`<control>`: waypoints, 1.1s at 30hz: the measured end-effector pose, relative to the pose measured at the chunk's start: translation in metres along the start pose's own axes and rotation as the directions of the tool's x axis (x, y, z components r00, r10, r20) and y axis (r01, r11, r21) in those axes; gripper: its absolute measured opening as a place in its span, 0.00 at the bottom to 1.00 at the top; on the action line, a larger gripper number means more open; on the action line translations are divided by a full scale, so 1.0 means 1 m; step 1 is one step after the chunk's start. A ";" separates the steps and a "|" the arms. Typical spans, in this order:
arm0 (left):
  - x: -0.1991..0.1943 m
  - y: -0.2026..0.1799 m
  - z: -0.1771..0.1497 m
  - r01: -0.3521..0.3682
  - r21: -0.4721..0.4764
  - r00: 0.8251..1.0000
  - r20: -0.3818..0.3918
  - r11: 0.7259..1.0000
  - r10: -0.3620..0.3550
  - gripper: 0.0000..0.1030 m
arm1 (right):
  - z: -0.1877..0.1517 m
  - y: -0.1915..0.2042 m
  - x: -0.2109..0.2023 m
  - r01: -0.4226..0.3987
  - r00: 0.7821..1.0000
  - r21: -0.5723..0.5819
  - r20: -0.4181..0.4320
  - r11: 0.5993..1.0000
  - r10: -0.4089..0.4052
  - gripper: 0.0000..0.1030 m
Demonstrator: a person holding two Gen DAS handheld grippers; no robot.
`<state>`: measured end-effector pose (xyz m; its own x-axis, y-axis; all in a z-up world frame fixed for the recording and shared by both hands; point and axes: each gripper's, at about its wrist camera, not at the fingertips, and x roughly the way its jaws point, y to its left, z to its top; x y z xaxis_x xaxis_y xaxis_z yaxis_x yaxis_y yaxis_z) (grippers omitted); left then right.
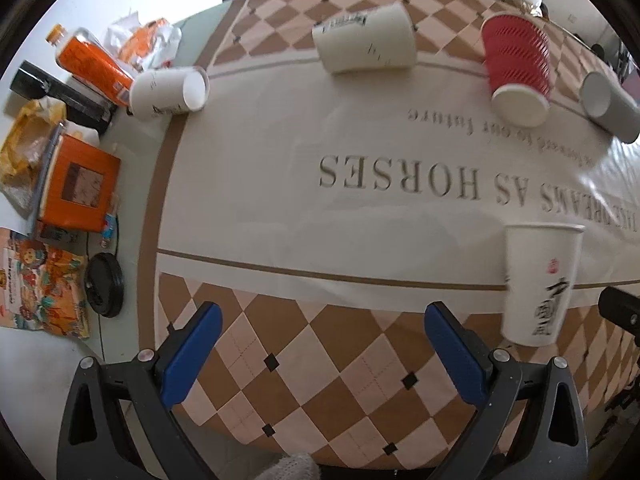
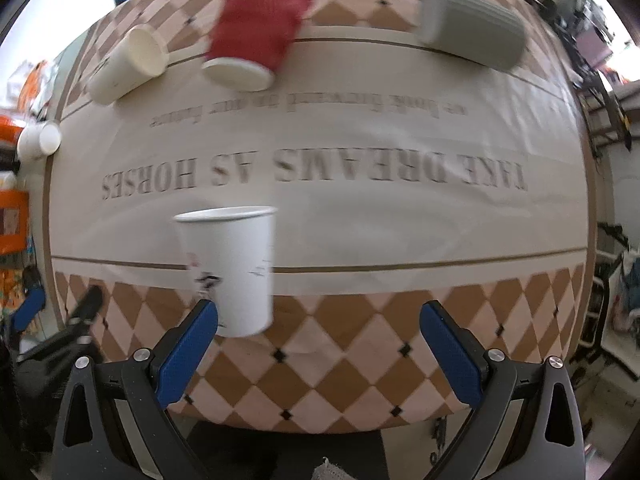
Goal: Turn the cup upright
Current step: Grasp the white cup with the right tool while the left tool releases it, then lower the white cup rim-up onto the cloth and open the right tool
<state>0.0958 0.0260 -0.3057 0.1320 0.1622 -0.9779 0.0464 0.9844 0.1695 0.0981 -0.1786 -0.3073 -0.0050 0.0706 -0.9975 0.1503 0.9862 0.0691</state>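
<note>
White cup (image 2: pixel 230 270) stands upright near the surface (image 2: pixel 360 216) front edge, released; both grippers, left (image 1: pixel 320 354) and right (image 2: pixel 318 354), hover jaws spread and empty, four cups beyond lying tipped.

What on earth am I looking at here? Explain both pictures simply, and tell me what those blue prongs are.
There is no robot. A person holds a two-finger gripper in each hand, each with a camera looking along its blue fingers. One picture is from the left gripper, the other from the right gripper. Both are open and hold nothing.

Below lies a checkered tablecloth with printed words. One white cup stands upright near the front. Lying on their sides farther back are a red cup, a grey cup and two more white cups. Snack packets and an orange bottle sit at the table's left edge.
</note>
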 end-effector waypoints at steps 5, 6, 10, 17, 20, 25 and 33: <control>0.018 0.005 -0.001 -0.001 0.014 1.000 -0.022 1.000 0.001 1.00 | 0.010 0.029 0.016 -0.023 0.998 -0.031 -0.052 0.999 0.022 0.86; 0.022 0.007 -0.001 -0.002 0.016 1.000 -0.025 1.000 0.002 1.00 | 0.012 0.032 0.019 -0.022 0.998 -0.033 -0.058 0.999 0.020 0.84; 0.033 0.011 -0.001 0.004 0.022 0.999 -0.039 1.000 -0.003 1.00 | 0.019 0.041 0.034 -0.058 0.994 -0.023 -0.098 0.998 0.055 0.72; 0.041 0.019 0.002 0.011 0.029 0.999 -0.047 1.000 -0.010 1.00 | 0.017 0.042 0.034 -0.101 0.992 -0.003 -0.080 0.995 0.100 0.58; 0.042 0.020 0.006 0.028 0.023 0.999 -0.047 0.999 -0.027 1.00 | 0.013 0.035 0.022 -0.123 0.992 0.024 -0.009 0.992 0.123 0.58; 0.048 0.019 0.021 0.053 0.001 0.997 -0.052 0.999 -0.053 1.00 | 0.017 0.018 0.004 -0.139 0.975 0.054 0.183 0.989 0.127 0.57; 0.059 0.000 0.041 0.058 0.020 0.997 -0.042 0.998 -0.058 1.00 | 0.011 0.007 0.005 -0.046 0.856 0.077 0.517 0.996 0.000 0.57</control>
<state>0.1445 0.0331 -0.3586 0.0877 0.1080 -0.9903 0.0739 0.9907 0.1146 0.1100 -0.1728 -0.3119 0.5071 -0.0172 -0.8617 0.2261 0.9674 0.1138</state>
